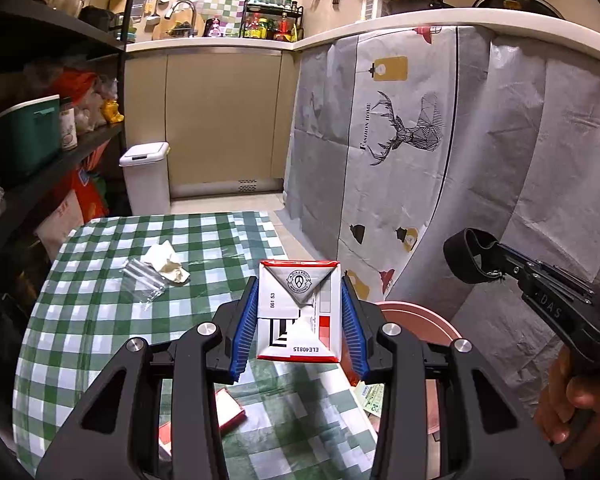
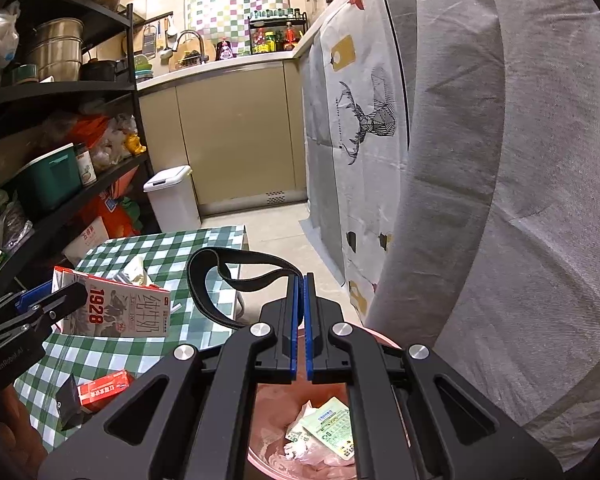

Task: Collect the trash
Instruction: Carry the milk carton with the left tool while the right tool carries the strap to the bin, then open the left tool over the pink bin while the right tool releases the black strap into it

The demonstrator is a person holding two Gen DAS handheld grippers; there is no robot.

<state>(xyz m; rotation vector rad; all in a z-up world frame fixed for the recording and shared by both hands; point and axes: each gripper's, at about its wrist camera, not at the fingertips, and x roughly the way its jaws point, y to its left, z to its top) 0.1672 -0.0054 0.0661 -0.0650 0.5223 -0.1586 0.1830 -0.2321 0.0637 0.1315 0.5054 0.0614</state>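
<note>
- A milk carton (image 1: 299, 310) sits clamped between the blue pads of the left tongs (image 1: 299, 320), held in the air above the checked counter (image 1: 112, 320), just beside the pink bin (image 1: 420, 316).
- The right tongs (image 2: 300, 328) are closed pad to pad with nothing in them, a black strap (image 2: 224, 276) looping off their tip, and hover over the bin's mouth.
- Done so far, judging by the bin: a green printed packet (image 2: 332, 428) and crumpled paper (image 2: 300, 446) already lie at its bottom.
- In hand: the carton appears close to its drop, though it is not yet over the opening.
- Left on the counter: a crumpled tissue (image 1: 168, 262) touching a clear plastic wrapper (image 1: 144, 280) toward the far side, a red box (image 2: 104, 390) and a dark wrapper (image 2: 70, 400) near the front edge.
- At least 4 pieces wait after this one, so the job looks somewhere short of halfway.
</note>
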